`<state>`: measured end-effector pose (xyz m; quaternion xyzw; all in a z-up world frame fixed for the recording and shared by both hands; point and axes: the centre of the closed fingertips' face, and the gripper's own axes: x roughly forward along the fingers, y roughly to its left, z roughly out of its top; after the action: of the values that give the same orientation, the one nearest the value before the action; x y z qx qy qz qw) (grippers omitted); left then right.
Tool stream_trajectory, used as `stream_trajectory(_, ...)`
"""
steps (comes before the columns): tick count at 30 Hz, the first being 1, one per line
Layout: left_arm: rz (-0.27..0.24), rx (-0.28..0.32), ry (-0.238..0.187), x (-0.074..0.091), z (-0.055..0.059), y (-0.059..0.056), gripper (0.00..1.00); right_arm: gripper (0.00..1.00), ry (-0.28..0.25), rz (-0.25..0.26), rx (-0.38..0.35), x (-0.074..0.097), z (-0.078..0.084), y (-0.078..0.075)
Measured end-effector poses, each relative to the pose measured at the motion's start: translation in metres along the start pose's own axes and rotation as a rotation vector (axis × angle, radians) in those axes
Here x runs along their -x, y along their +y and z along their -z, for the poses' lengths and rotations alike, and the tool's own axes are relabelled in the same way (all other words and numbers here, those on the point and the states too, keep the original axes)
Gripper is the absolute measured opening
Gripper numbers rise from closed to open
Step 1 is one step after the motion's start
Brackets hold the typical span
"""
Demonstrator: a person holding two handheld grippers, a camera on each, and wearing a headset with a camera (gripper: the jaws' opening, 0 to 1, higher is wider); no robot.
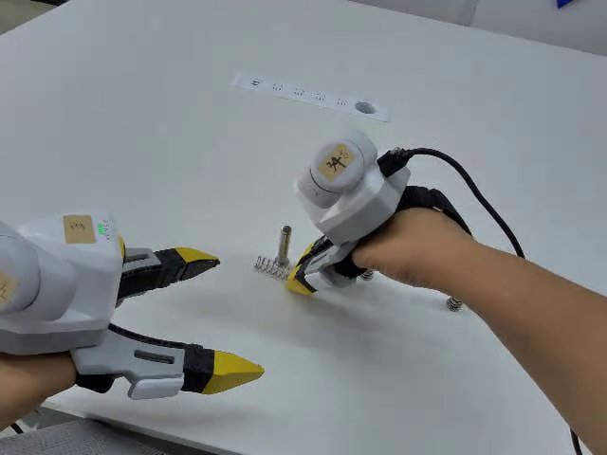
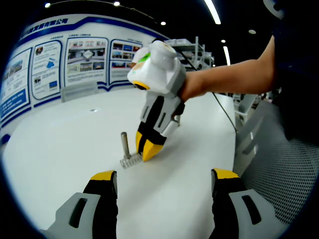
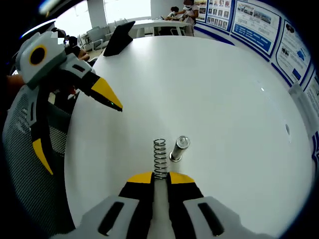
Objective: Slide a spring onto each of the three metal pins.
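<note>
Steel spring (image 3: 159, 158) nipped endwise in your right tongs (image 3: 155, 175) wants lifting, tipping upright and lowering squarely over the pin (image 3: 178, 148) (your left tongs (image 1: 235, 313) gape empty).

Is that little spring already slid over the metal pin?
No, the spring lies flat beside the upright pin, one end caught between the jaws of the right gripper.

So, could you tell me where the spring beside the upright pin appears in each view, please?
Head view: the spring lies near the centre, just left of the right tongs.
Left gripper view: spring left of centre, at the right tongs' yellow tips.
Right gripper view: spring lower centre, one end between the right tongs' tips.
Shared landmark: the upright metal pin beside it.
</note>
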<state>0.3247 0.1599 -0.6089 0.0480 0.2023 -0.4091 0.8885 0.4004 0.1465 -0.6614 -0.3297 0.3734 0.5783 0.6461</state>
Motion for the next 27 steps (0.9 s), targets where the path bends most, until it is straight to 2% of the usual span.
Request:
stream_trajectory(16,0.007,-0.002,0.010,-0.001,0.002,-0.002,0.78,0.12,0.011,0.018,0.088,0.030,0.001,0.006)
stream_trajectory(27,0.008,-0.004,0.008,-0.001,0.001,-0.002,0.78,0.12,0.016,0.018,0.107,0.039,-0.002,0.009)
